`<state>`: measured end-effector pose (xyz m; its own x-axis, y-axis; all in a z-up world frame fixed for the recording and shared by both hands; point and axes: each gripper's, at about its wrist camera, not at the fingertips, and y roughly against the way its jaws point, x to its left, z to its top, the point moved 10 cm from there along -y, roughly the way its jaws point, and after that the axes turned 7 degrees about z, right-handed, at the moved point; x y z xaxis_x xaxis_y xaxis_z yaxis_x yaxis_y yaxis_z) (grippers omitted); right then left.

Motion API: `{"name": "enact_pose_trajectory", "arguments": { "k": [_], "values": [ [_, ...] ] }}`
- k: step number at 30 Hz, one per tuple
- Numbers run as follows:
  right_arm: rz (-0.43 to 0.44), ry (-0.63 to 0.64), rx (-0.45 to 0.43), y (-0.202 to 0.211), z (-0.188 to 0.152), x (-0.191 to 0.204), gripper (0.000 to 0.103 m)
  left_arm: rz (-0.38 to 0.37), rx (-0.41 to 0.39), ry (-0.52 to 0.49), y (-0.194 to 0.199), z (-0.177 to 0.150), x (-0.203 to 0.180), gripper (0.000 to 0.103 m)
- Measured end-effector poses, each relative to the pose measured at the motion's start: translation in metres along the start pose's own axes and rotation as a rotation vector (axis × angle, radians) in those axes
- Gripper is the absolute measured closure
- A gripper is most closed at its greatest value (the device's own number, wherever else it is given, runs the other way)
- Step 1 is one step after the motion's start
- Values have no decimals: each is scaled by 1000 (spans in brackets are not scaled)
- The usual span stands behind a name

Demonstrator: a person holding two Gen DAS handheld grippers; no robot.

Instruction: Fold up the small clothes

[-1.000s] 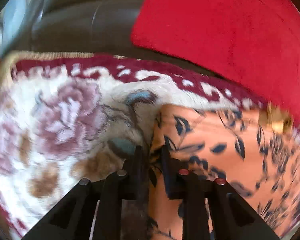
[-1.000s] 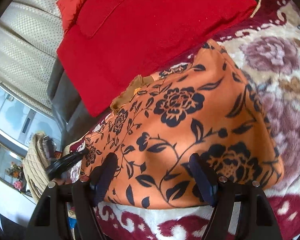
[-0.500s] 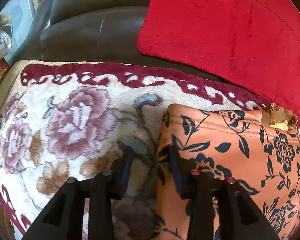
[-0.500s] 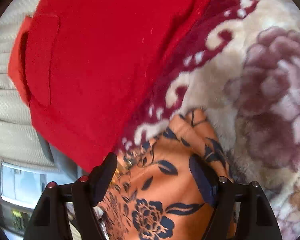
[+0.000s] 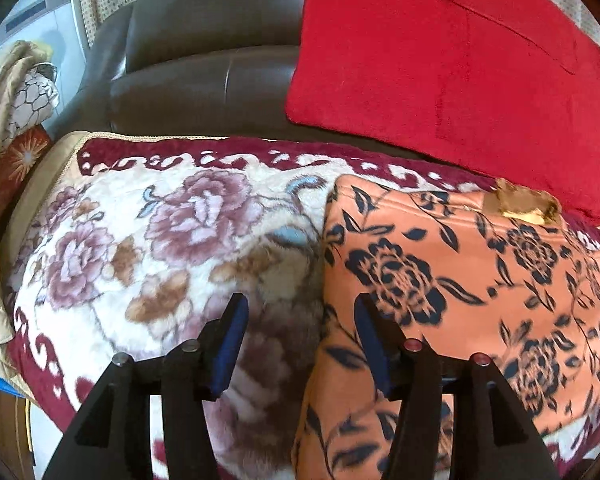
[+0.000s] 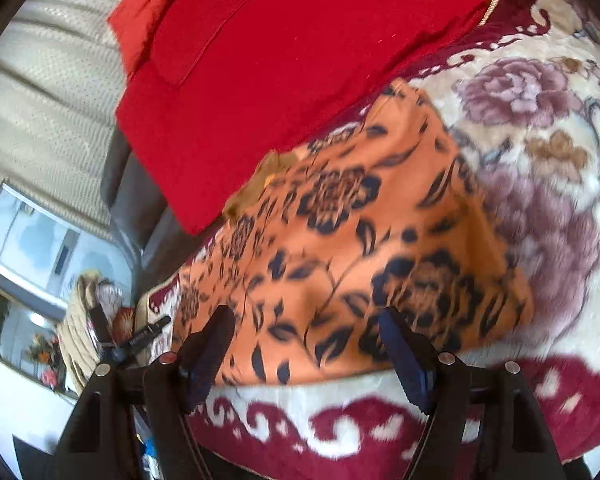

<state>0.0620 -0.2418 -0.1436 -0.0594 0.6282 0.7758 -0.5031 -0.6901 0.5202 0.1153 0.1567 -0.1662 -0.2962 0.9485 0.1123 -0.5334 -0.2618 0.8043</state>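
Observation:
An orange garment with dark floral print (image 5: 460, 280) lies folded flat on a floral blanket (image 5: 140, 248). A gold tag (image 5: 524, 204) shows at its far edge. My left gripper (image 5: 300, 320) is open and empty, just above the garment's left edge, its right finger over the cloth. In the right wrist view the same garment (image 6: 360, 240) lies ahead. My right gripper (image 6: 304, 328) is open and empty, above the garment's near edge.
A red cushion (image 5: 460, 60) leans on the dark leather sofa back (image 5: 204, 60) behind the garment; it also shows in the right wrist view (image 6: 280, 60). Beige cloth and a patterned object (image 5: 28, 96) sit at the far left. The blanket's maroon border (image 6: 340, 424) runs along the front.
My left gripper opened, let go of the garment's edge and drew back. My right gripper swung over the far corner and back to the near edge, open throughout.

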Motion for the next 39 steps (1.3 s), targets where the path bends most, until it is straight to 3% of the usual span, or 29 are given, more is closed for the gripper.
{"name": "enact_pose_trajectory", "arguments": {
  "k": [4, 6, 8, 12, 15, 17, 21, 28, 39],
  "values": [
    [-39, -38, -23, -5, 3, -23, 25, -15, -24, -10, 22, -11, -3, 47],
    [-99, -104, -40, -3, 2, -39, 25, -22, -33, -7, 27, -14, -3, 47],
    [-83, -125, -67, 4, 5, -38, 25, -29, -41, -4, 34, -18, -3, 46],
    [-30, -37, -70, 7, 7, -14, 25, -40, -37, -3, 33, -19, -7, 46],
    [-109, -135, -59, -3, 7, -51, 27, -51, -33, -7, 36, -21, -10, 46],
    [-28, -226, -117, 9, 7, -56, 25, -46, -42, -12, 40, -22, -11, 46],
    [-5, -149, -147, 33, -3, -34, 24, -48, -33, -4, 38, -24, -14, 46],
    [5, -302, -132, 37, -42, -71, 24, -68, -19, -43, 39, -32, -35, 46],
    [-3, -339, -191, 24, -4, -80, 24, -76, 1, -47, 37, -39, -49, 46]
  ]
}}
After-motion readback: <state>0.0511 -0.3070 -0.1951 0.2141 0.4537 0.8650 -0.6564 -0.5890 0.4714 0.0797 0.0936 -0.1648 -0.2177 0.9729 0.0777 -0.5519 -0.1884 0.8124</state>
